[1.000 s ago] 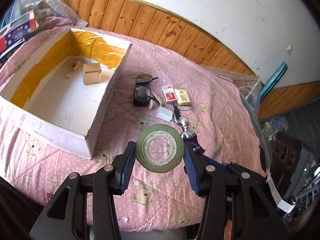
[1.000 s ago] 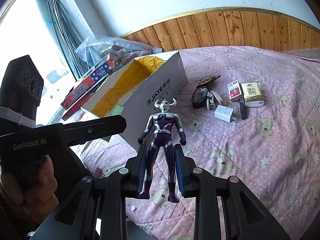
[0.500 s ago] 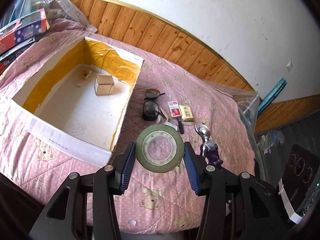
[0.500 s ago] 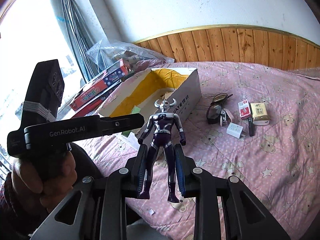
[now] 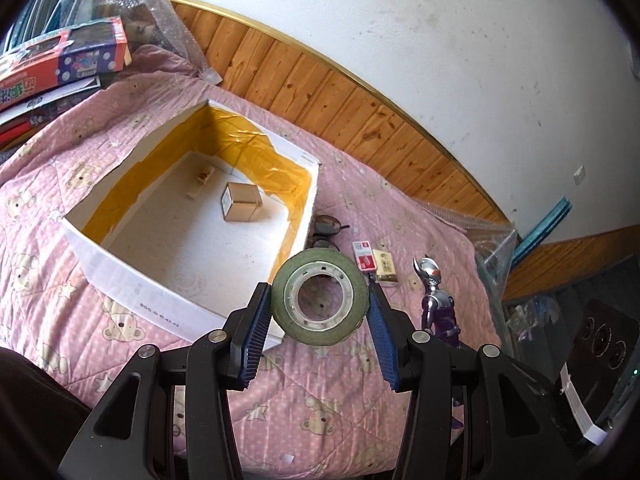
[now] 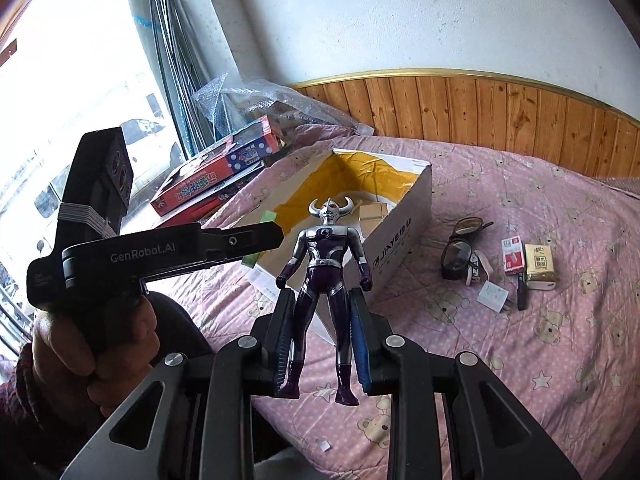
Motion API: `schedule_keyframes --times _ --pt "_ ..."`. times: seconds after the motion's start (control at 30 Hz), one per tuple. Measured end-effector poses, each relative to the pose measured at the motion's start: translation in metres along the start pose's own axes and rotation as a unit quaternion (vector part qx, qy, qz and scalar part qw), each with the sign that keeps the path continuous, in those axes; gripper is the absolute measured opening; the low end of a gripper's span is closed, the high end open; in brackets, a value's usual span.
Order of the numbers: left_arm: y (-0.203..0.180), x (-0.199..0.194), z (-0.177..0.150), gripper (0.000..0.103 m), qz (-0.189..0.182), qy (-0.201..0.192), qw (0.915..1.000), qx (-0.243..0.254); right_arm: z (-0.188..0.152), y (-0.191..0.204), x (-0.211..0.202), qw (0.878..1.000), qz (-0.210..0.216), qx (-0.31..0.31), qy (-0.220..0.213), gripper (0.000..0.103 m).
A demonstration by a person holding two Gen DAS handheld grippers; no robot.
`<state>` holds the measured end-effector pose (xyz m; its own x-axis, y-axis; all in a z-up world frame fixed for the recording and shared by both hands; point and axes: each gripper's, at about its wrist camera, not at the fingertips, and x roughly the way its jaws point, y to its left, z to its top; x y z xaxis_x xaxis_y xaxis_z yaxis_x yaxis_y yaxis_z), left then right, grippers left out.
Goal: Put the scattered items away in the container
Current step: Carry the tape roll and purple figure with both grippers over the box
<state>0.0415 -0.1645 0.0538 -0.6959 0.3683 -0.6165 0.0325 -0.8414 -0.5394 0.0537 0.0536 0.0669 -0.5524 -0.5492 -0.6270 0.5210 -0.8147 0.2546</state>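
Left gripper [image 5: 319, 316] clamps the tape roll [image 5: 319, 297] across its rim, near the box [image 5: 172, 300] corner. Right gripper [image 6: 322, 334] pinches the toy figure [image 6: 325, 280] at the legs. Both look light and rigid; the figure's glossy plastic probably slips.

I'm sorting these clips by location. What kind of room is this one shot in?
Probably a bedroom at home: a pink teddy-bear quilt covers what looks like a bed, wood wainscoting runs below a white plaster wall, and a window stands beside stacked toy boxes.
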Motion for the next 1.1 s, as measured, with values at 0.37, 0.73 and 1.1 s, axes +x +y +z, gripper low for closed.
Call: schedule_keyframes --times 0.37,0.73,1.1 --pt "0.03 -0.01 0.03 0.049 0.009 -0.026 0.9994 -0.02 0.039 0.022 0.022 1.0 0.016 -0.023 -0.004 0.028" --pt "0.058 -0.014 0.056 0.049 0.03 -0.035 0.9988 -0.015 0.063 0.029 0.059 0.999 0.051 -0.01 0.01 0.028" --pt "0.067 -0.004 0.067 0.049 0.061 -0.021 0.9979 0.007 0.079 0.015 0.089 0.995 0.085 0.034 0.028 0.028"
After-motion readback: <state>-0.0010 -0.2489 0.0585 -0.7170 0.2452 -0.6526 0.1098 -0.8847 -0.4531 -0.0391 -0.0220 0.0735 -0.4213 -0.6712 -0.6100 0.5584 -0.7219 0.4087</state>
